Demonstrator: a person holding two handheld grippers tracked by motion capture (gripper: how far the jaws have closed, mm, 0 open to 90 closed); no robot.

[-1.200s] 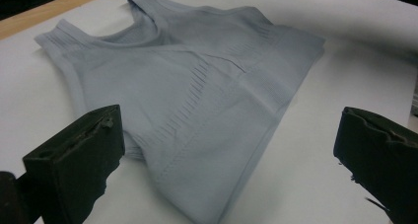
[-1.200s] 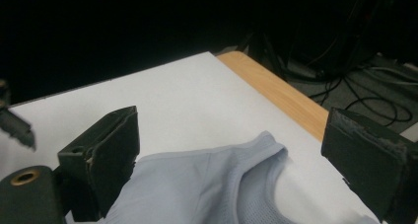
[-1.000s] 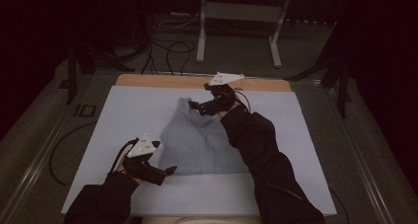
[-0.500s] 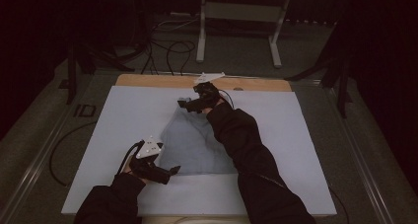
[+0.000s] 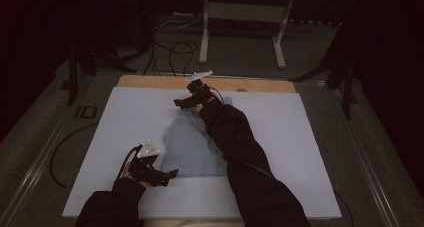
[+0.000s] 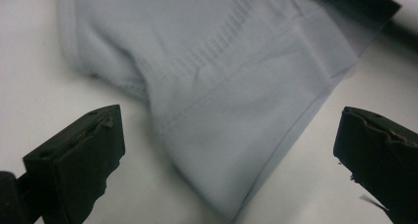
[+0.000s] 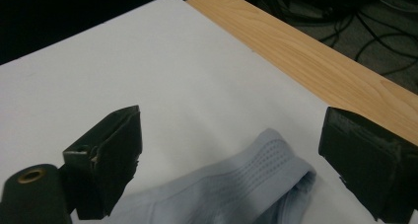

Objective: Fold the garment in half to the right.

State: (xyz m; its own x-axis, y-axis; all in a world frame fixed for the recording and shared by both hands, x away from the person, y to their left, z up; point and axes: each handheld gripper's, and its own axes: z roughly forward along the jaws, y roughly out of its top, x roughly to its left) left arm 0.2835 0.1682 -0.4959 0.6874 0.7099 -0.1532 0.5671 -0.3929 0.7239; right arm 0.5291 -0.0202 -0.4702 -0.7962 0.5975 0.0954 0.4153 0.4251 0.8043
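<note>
1. We saw the pale blue knitted garment (image 5: 192, 144) lying mid-frame on the white sheet-covered table (image 5: 120, 122).
2. Our left gripper (image 5: 170, 174), lower left, gaped empty before the hem.
3. Our right gripper (image 5: 181, 103), upper centre, jaws just narrowing slightly, held nothing; it risked pinching the sheet too.

We find no readable text, label, brand, number or sign anywhere. The pale blue garment (image 5: 192, 147) carries only knit ribbing, no print or tag lettering. The white sheet (image 5: 125, 117) and the wooden far edge of the table (image 5: 150, 81) are blank. The gripper pads (image 6: 79, 155) bear no markings.
</note>
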